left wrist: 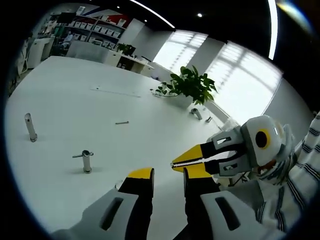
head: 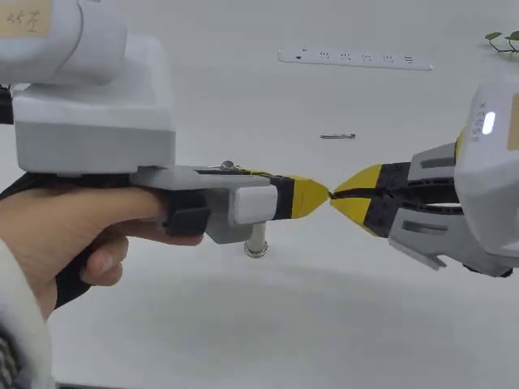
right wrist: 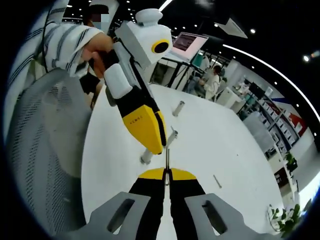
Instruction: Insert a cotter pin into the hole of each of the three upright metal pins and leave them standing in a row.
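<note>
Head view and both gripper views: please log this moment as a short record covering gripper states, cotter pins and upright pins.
left gripper: jaws open, holding nothing, tips nearly meeting the right gripper's
right gripper: shut on a cotter pin that juts out past its tips
upright metal pins: three standing on the table
fitted pin: has a cross-piece through its top
bare pin: nothing through it
loose cotter pin: lying flat, apart from the pins

left gripper (head: pixel 318 195) and right gripper (head: pixel 340 194): pale grey shells, black jaws, yellow tips. sleeve (left wrist: pixel 300 170) white with dark stripes; fleecy white cuff (head: pixel 16 324) at wrist.
</note>
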`<move>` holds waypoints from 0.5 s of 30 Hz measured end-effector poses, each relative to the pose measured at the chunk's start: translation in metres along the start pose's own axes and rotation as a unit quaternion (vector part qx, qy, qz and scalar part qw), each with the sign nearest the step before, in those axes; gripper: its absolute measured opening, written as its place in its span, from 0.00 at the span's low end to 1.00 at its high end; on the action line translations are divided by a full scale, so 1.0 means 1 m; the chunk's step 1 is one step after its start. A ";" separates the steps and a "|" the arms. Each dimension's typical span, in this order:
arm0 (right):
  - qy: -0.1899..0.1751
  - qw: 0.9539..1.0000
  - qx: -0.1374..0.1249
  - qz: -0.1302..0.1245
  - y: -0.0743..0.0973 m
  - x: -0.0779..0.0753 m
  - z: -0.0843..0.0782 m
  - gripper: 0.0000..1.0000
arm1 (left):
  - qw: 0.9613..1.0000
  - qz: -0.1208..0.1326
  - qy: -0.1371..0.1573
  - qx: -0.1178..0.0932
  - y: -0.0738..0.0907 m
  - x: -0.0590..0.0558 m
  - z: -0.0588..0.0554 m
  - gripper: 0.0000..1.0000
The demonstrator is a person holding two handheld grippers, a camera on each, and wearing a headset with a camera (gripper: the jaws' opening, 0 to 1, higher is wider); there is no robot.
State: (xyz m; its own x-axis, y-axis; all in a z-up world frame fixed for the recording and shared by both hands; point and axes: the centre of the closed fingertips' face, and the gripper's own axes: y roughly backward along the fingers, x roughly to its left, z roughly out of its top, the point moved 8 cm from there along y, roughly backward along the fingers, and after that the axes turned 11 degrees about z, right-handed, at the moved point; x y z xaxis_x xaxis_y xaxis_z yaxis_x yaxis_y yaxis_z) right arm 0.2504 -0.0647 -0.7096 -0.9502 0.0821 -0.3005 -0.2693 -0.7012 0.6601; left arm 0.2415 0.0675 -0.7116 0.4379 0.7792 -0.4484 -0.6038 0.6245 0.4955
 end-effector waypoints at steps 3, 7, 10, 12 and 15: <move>0.015 1.000 0.009 -0.006 0.002 0.003 0.000 0.02 | 1.000 -0.007 -0.001 0.000 -0.001 -0.003 -0.001 0.19; 0.024 1.000 0.011 -0.004 0.002 0.007 0.001 0.02 | 1.000 -0.017 0.007 0.006 -0.001 -0.007 -0.004 0.18; 0.029 1.000 0.011 -0.004 0.002 0.010 0.004 0.02 | 1.000 -0.022 0.013 0.007 -0.002 -0.008 -0.005 0.17; 0.031 0.999 0.009 -0.003 0.002 0.010 0.004 0.02 | 1.000 -0.025 0.016 0.009 -0.002 -0.009 -0.005 0.15; 0.038 0.999 0.011 -0.005 0.002 0.011 0.005 0.02 | 0.999 -0.027 0.016 0.009 -0.002 -0.010 -0.005 0.14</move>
State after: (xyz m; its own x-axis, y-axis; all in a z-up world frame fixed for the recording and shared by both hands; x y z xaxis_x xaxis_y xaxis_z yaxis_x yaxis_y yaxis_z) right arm 0.2382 -0.0612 -0.7080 -0.9333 0.0337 -0.3575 -0.2821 -0.6848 0.6720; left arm 0.2348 0.0583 -0.7119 0.4484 0.7419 -0.4985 -0.5678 0.6672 0.4822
